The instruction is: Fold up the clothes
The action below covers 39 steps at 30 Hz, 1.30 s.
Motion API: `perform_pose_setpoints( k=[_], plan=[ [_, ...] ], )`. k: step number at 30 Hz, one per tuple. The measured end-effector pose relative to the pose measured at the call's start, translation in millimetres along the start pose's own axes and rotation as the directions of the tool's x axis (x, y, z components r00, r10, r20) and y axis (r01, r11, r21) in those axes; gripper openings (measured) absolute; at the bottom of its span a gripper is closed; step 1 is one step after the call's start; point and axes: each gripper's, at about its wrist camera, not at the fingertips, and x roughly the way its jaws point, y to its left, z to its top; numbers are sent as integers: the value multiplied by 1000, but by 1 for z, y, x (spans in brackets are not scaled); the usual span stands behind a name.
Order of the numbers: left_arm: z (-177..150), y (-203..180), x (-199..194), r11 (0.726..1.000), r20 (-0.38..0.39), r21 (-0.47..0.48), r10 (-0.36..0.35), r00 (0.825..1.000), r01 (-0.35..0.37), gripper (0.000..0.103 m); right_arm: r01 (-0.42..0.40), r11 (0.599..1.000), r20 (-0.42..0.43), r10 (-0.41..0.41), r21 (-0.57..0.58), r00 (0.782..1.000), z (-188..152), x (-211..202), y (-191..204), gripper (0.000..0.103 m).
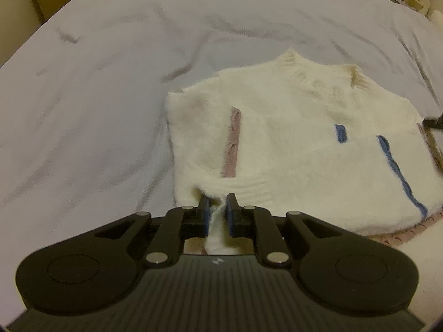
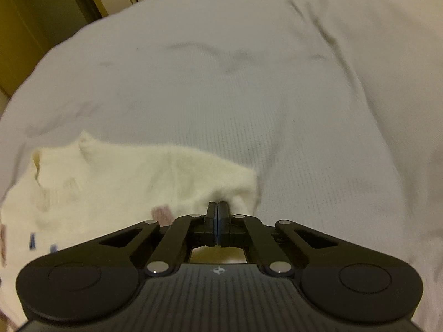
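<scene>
Over sweater (image 1: 290, 127), both tongs down-tilted

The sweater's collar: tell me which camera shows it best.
The left wrist view. There the white sweater's ribbed collar lies whole and fairly sharp at the garment's far end on the bedsheet. The right wrist view shows only a blurred part of it at the left edge.

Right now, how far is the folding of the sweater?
Partly done: both sleeves already lie folded across the white sweater on the bed sheet. In hand: the left claw pinches the near hem; the right claw is closed at the other edge. Left: folding the body over.
</scene>
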Motion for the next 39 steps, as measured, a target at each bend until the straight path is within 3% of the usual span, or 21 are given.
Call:
perform_pose_setpoints(
  k=[4,8,11,16,19,21,26,30,31,35,37,39],
  plan=[
    [-2,-3,-9,999,5,-35,12,1000,-12,12,-7,999,82,4,34,997,-1,-41,-4,16],
    [-3,-6,-1,999,-13,-14,30,999,-30,13,-43,999,5,43,16,999,-31,-50,-6,16],
    [-1,-10,-6,999,-18,5,40,999,-40,13,22,999,-102,-26,-36,994,-57,-27,-1,15],
    [4,5,-35,998,12,-24,60,998,-60,14,14,1000,-33,-15,-9,999,-55,-53,8,18],
    [20,13,-46,1000,73,-9,13,997,-12,12,-17,999,-26,15,-47,1000,-56,-62,24,18],
    [35,12,-38,1000,88,26,-16,996,14,9,-37,997,-44,34,-64,998,-60,-61,35,18],
    [65,4,0,990,119,128,-70,990,54,6,11,999,-39,-12,-37,999,-60,-48,43,18],
    [75,4,73,976,-6,220,-4,1000,5,7,30,1000,-56,-30,-8,998,-58,-31,35,19],
    [77,7,74,978,-6,208,-16,1000,17,6,37,999,-69,-37,8,997,-55,-24,34,19],
    [80,20,42,989,49,134,-63,997,56,6,41,999,-2,-40,27,999,-44,-40,35,21],
    [70,23,15,987,74,99,-131,989,123,6,39,999,28,-40,31,999,-48,-58,33,25],
    [52,16,-1,978,73,135,-172,982,162,6,42,999,19,-43,30,999,-58,-65,32,27]
  ],
)
